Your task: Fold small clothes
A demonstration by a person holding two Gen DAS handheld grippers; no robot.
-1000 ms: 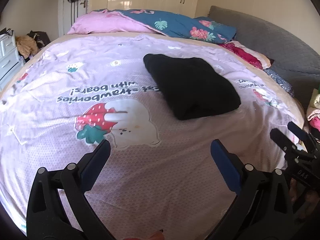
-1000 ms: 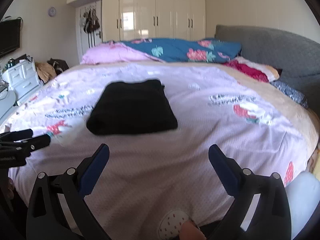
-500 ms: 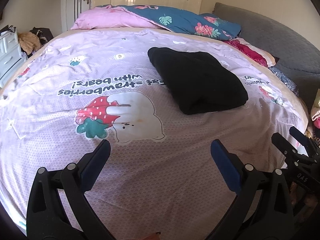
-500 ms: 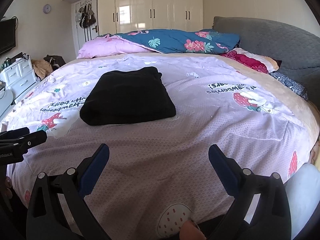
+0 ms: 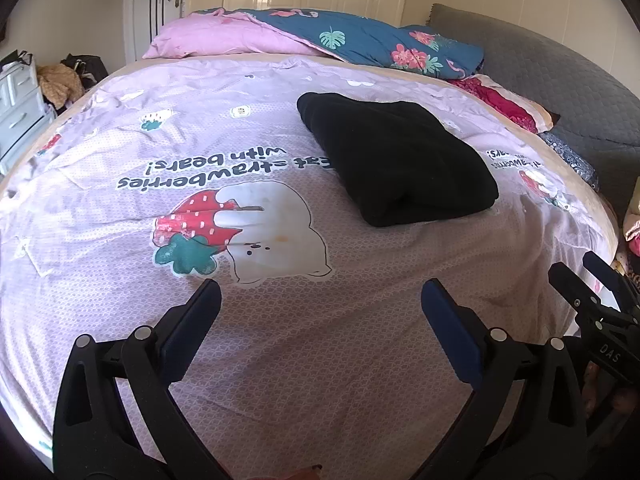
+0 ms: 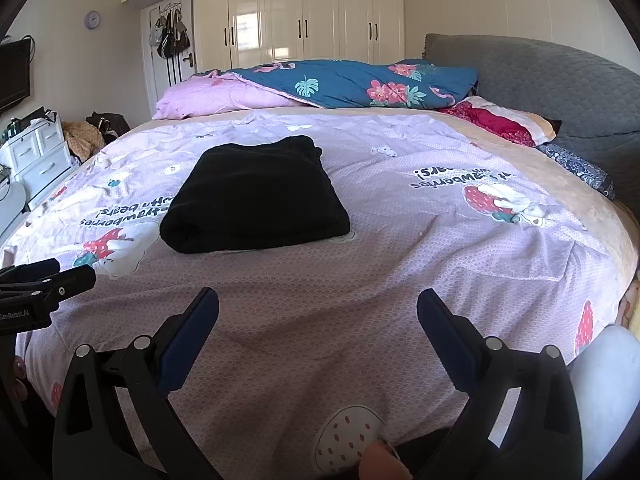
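A black garment point(image 5: 394, 160) lies folded into a thick rectangle on the lilac bedspread point(image 5: 280, 360), right of the strawberry-and-bear print. In the right wrist view the same black garment point(image 6: 256, 196) rests left of centre on the bedspread point(image 6: 400, 264). My left gripper point(image 5: 320, 300) hovers open over the near edge of the bed, well short of the garment, with nothing between its fingers. My right gripper point(image 6: 318, 308) is open too, empty, near the bed's front edge. Each gripper shows at the side of the other's view.
Pink and blue floral bedding point(image 6: 320, 84) is piled at the far side of the bed. A grey headboard point(image 6: 560, 92) runs along the right. White drawers point(image 6: 40, 156) and bags stand at the left, wardrobes point(image 6: 304, 28) behind. Red cloth point(image 6: 492, 120) lies by the headboard.
Both views have tilted and settled, so the garment sits slightly lower and nearer in frame. Both grippers stay open and empty; the garment has not moved on the bed.
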